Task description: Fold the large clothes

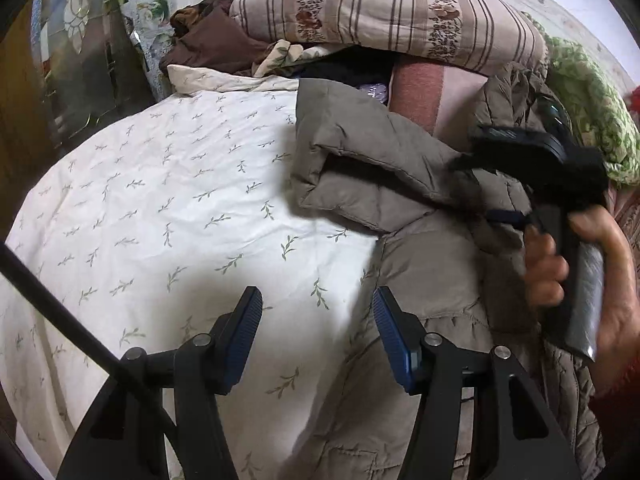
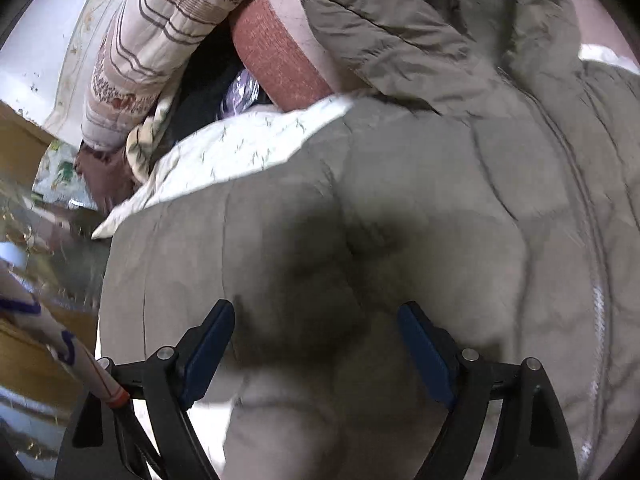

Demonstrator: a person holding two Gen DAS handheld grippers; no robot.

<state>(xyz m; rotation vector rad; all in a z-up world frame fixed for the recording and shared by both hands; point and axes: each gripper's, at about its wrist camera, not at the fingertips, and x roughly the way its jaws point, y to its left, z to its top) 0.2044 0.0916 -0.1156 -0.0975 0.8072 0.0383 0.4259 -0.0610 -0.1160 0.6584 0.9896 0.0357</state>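
Bed sheet fills the left of the left view | quilted jacket sprawls centre to right | left gripper released, nothing between pads | right gripper released, poised above the jacket.

Both views are evenly lit by soft indoor light, brightest on the white sheet, where the coat throws a dark shadow to its left. The left wrist view is mostly sharp, though the right gripper and the hand are smeared by motion. The right wrist view is blurred throughout, with a dark shadow on the coat's middle; both bend and blacken at the corners.
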